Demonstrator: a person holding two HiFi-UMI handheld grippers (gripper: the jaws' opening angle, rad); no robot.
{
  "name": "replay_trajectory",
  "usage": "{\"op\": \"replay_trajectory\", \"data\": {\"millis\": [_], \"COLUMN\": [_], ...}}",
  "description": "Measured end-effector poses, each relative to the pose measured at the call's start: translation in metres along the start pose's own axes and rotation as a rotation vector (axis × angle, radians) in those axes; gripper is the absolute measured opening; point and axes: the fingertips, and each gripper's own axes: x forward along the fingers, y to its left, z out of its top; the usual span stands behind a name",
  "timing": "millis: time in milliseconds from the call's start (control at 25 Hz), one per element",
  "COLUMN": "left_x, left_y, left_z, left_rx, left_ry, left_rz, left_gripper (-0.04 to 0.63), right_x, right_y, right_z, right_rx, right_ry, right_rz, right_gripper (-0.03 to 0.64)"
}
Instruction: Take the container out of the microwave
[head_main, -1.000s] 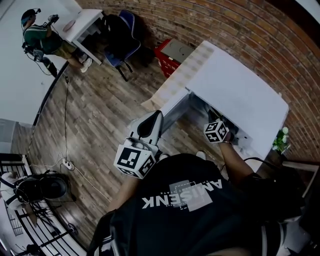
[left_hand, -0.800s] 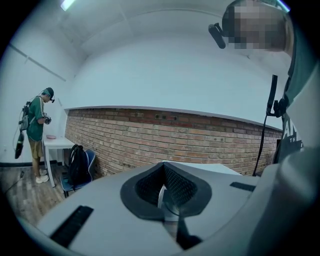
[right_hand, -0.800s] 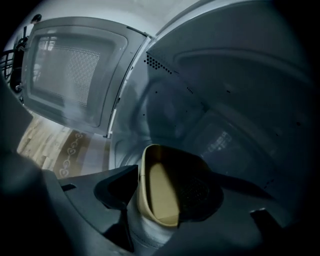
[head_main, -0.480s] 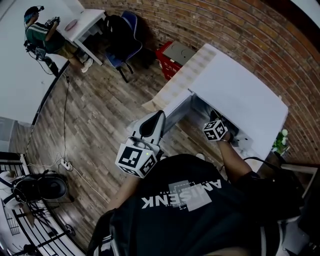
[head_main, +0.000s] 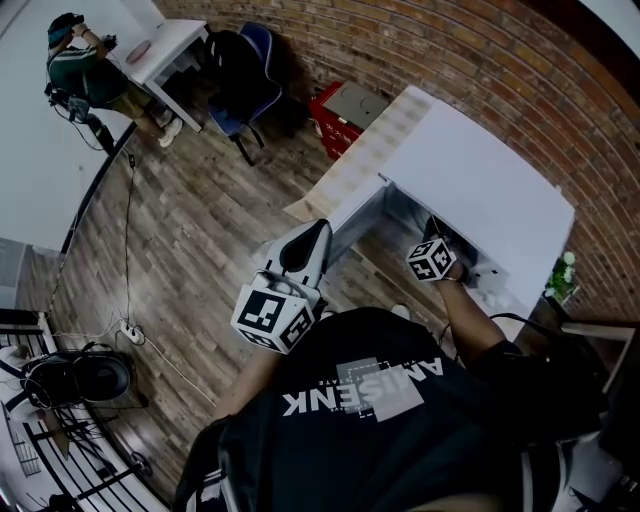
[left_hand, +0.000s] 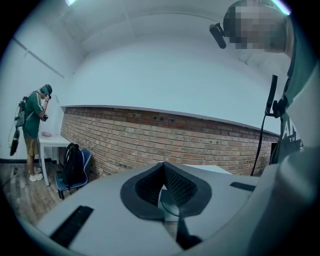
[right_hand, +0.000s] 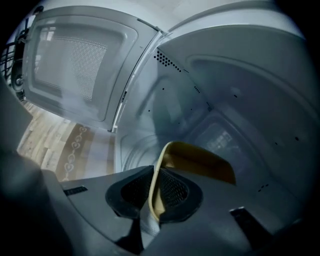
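The right gripper (right_hand: 152, 195) has just clamped its jaws on the wall of the yellow container (right_hand: 200, 162), lower centre of its view, inside the microwave (right_hand: 240, 90), to drag it out; the left gripper (left_hand: 162, 187) waits closed, empty

container (right_hand: 197, 161): near wall covered by the right gripper (right_hand: 155, 176), whose jaws have just been closing on it; base out of sight.
microwave (head_main: 480, 190): in the head view its top hides the cavity.
distant person (head_main: 85, 75): too small to tell what the hands hold.
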Motion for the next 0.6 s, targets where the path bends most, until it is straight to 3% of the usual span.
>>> {"op": "replay_trajectory", "data": {"millis": [600], "left_x": [-0.015], "left_y": [-0.002], "left_z": [0.001], "left_rx": [-0.018], "left_ry": [-0.004], "left_rz": [-0.071], "left_gripper": [0.008], "right_x": [-0.037], "right_y": [0.027], "right_z": [-0.009], "right_rx": [0.114], "right_ry": [0.027], "right_rz": [0.072], "right_gripper": [0.044]}}
